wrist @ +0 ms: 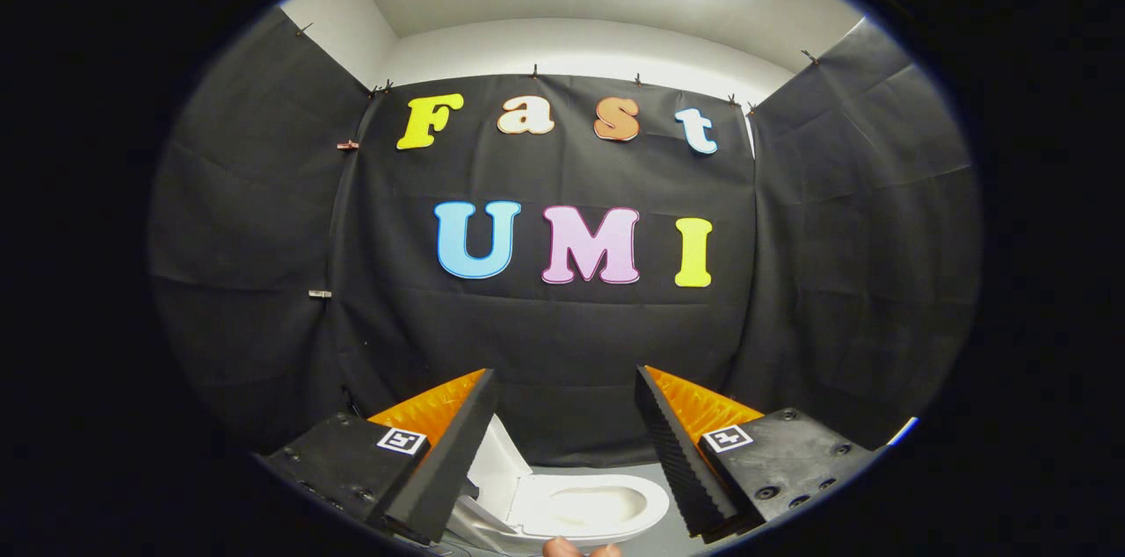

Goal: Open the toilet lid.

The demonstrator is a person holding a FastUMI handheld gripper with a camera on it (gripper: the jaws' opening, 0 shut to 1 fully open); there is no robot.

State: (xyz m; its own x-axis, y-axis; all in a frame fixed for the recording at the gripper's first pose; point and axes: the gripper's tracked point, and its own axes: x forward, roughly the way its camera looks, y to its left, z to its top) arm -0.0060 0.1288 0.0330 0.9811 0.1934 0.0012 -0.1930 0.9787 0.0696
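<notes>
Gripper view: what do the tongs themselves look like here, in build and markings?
The tongs have two wedge-shaped fingers with ribbed inner faces, tapering forward to narrow tips. Each sits on a dark, blocky mount with round bolt holes, and each mount carries a small square black-and-white tag near the finger's base. No cables are visible.

Gripper held level, fingers spread wide

The gripper sits at the bottom centre of the frame, its two fingers parted with a broad gap between them and nothing pressed by either. Below the gap, at the very bottom edge, the tips of a person's hand peek in.
</notes>
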